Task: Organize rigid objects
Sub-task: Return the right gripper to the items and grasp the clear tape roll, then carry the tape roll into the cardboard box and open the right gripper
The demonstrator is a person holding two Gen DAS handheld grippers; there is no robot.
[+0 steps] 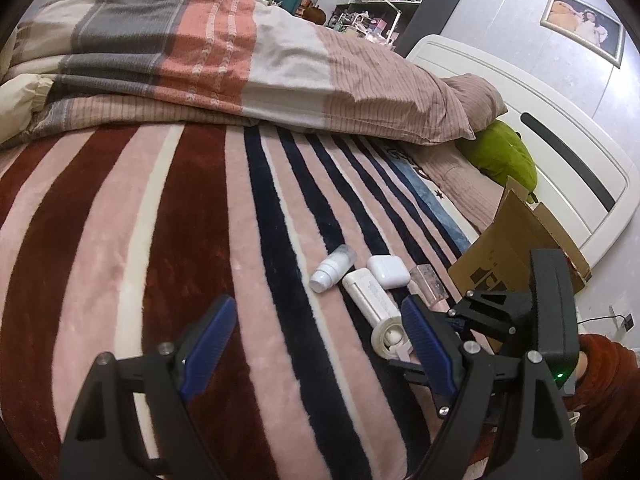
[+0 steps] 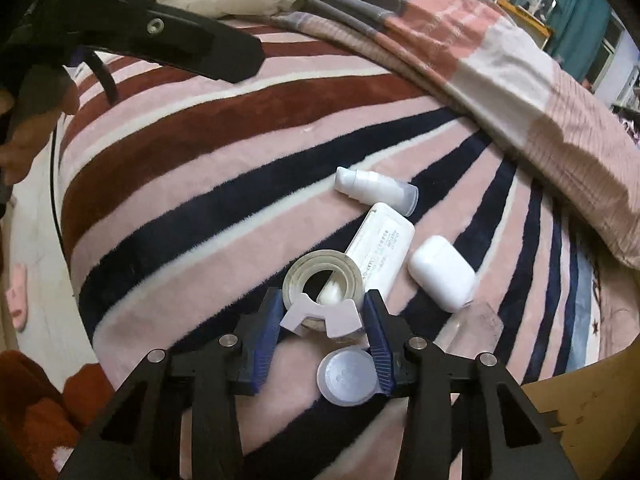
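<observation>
The tape dispenser [image 2: 322, 300], lying near on the bed [image 2: 200, 208] between the half-open right gripper [image 2: 320, 320], should be squeezed squarely before lifting; the left gripper [image 1: 316, 340] is held wide open, empty.

The white box [image 2: 380, 250] carries lines of small grey print, too blurred to read for certain. The carton [image 1: 508, 252] shows a black printed mark, only partly visible and not legible.
</observation>
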